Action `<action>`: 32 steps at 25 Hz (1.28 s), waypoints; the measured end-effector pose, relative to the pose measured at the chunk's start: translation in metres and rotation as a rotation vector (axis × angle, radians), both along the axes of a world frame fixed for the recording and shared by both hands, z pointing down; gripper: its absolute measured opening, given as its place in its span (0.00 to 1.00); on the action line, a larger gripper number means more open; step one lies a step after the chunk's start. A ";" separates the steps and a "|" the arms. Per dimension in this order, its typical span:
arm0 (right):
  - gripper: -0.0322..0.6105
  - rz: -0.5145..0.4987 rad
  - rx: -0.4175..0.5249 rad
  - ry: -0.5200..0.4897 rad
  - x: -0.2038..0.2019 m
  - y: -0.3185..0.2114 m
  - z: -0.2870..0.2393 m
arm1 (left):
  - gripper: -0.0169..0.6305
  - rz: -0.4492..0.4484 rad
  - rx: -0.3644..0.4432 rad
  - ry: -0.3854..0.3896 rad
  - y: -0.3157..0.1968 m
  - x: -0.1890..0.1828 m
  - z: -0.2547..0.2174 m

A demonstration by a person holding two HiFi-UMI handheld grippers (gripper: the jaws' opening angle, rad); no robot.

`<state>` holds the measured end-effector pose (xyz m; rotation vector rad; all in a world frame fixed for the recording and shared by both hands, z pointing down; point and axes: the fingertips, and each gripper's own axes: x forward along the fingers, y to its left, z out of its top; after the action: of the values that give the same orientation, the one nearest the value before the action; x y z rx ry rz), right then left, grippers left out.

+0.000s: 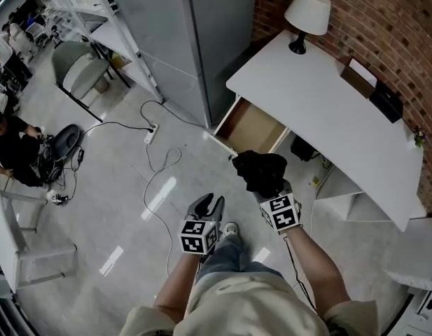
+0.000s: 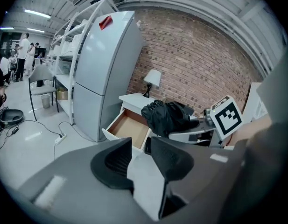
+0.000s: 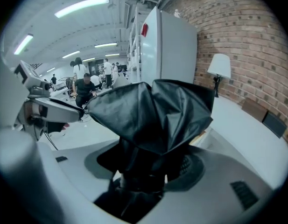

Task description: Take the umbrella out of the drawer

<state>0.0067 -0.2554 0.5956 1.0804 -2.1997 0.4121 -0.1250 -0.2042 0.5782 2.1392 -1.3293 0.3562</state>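
Right gripper (image 3: 144, 171) fingers clamped on one black folded umbrella (image 1: 261, 171). Its crinkled glossy fabric bunched above fingers, held in air clear of drawer (image 1: 252, 126), off worktop (image 1: 328, 110) front edge. Left gripper (image 2: 140, 160) fingers slightly apart, nothing between. One white drawer pulled out, flat brown bottom showing. One white-shaded lamp (image 1: 307, 16) at worktop corner by brick wall (image 1: 384, 26).

A red brick wall (image 1: 384, 19) runs behind a long white desk (image 1: 328, 110) with a white-shaded lamp (image 1: 307, 12) at its far corner. Beside it stands a tall grey fridge (image 1: 194, 33). The pale floor (image 1: 117, 208) is glossy, with a power strip (image 1: 150, 131) and its cable trailing across it. A grey chair (image 1: 79, 68) sits by white shelving (image 1: 96, 19), and strip lights (image 3: 80, 6) glow overhead.
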 end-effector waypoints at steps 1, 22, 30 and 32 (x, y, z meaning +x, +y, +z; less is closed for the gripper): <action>0.47 0.009 0.005 -0.013 0.006 0.014 -0.006 | 0.23 0.004 0.011 -0.005 0.008 0.005 -0.004; 0.47 0.171 0.113 -0.218 0.110 0.267 -0.096 | 0.05 0.010 0.158 -0.027 0.220 0.098 -0.069; 0.47 0.186 0.143 -0.244 0.131 0.320 -0.108 | 0.05 0.009 0.197 -0.041 0.266 0.109 -0.083; 0.47 0.184 0.155 -0.247 0.130 0.328 -0.111 | 0.05 0.013 0.203 -0.039 0.274 0.108 -0.085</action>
<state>0.1367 0.0721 0.4845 1.3875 -2.3866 0.4836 -0.0166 0.0694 0.4936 2.3189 -1.4274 0.2793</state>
